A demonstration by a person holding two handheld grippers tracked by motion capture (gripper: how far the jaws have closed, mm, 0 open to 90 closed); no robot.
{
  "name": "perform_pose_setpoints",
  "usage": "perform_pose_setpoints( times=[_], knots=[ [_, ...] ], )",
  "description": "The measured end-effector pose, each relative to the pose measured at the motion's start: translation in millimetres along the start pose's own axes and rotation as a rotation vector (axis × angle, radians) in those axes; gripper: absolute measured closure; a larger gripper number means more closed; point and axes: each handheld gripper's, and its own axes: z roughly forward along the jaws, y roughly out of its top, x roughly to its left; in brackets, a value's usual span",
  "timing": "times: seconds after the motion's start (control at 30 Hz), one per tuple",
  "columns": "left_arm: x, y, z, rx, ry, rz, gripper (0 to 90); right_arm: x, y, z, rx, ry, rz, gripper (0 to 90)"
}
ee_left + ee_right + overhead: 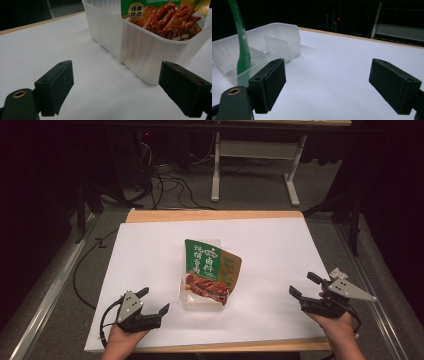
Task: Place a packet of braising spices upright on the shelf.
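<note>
A clear plastic container (200, 292) sat near the middle of a white-covered table (150, 255), with a green snack packet (206, 270) printed with glazed meat standing tilted inside it, its upper part leaning over the container's far right rim. The person's left gripper (152, 302) rested on the table near the front edge, just left of the container, its jaws spread wide and holding nothing; in the left gripper view the container's ribbed wall (140, 50) stood close ahead between the jaws. The right gripper (303, 286) lay well apart to the right, jaws likewise wide and empty, and its own view showed the container (262, 45) off to the left with the packet (240, 37) seen edge-on. Judging by this, the packet looked already placed in the container and both grippers were free, with little apparently left to do.
</note>
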Motion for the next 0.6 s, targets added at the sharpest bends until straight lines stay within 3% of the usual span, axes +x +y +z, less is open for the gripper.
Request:
perform_pose_setpoints(
  times=[0.1, 0.6],
  knots=[
    [-2.0, 0.6, 2.8, 0.004, -0.009, 0.010, 13.3, -2.6, -10.8, -6.3, -0.003, -0.028, -0.001, 14.4],
    [-4.6, 1.0, 2.9, 0.009, -0.018, 0.025, 13.2, -2.3, -21.3, 6.0, 0.035, -0.015, 0.007, 14.6]
  ],
)
